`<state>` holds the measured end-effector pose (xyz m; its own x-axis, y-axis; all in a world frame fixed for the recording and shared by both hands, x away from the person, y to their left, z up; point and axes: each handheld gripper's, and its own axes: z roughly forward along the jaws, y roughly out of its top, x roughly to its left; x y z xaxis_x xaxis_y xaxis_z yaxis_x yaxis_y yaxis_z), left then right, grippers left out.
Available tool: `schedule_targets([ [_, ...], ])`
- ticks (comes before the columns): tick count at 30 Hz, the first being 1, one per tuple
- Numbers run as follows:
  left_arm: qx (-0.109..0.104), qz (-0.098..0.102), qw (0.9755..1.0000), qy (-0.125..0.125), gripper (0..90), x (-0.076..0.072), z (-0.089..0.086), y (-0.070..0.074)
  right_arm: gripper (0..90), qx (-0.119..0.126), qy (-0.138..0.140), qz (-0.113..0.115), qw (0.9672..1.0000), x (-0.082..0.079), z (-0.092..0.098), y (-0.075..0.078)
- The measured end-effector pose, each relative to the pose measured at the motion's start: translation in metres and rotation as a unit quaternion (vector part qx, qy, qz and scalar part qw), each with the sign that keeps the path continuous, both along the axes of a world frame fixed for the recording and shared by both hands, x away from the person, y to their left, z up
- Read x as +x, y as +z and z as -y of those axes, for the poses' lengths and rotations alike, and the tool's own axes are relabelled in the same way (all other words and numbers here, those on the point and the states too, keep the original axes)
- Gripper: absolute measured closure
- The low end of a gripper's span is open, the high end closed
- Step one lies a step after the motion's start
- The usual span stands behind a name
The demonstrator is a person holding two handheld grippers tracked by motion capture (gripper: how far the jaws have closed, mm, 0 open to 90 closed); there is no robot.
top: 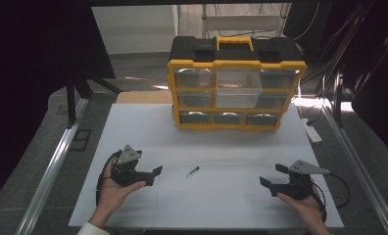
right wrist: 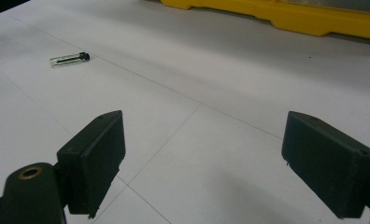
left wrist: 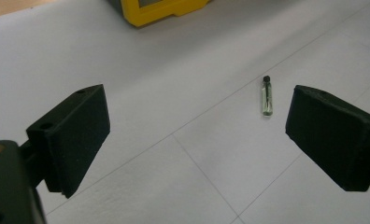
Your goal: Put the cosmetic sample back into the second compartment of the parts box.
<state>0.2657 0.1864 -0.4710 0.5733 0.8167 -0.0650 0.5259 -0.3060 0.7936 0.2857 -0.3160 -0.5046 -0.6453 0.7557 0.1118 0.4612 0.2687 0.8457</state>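
Two hand-held grippers, left gripper (top: 154,176) and right gripper (top: 272,175), both spread wide, flanking vial (top: 192,172).

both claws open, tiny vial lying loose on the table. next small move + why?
Probably ease the left claw forward to straddle the small clear glass vial with the black cap. The vial lies flat on the white table, nearer the left claw than the right claw, and it sits just ahead of the left one's open jaws, untouched.
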Motion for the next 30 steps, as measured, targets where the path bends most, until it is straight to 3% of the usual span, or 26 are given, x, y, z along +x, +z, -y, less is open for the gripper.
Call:
schedule_targets([
  [20, 0.011, -0.024, 0.9993, -0.028, 7.0, 0.013, 0.024, 0.006, 13.7, -0.007, 0.0, 0.0, 1.0, 0.001, -0.001, -0.001],
  [30, 0.036, -0.045, 0.9966, -0.06, 7.1, 0.025, 0.048, 0.007, 13.8, -0.01, -0.001, 0.001, 0.9999, 0.002, 0.0, -0.001],
])
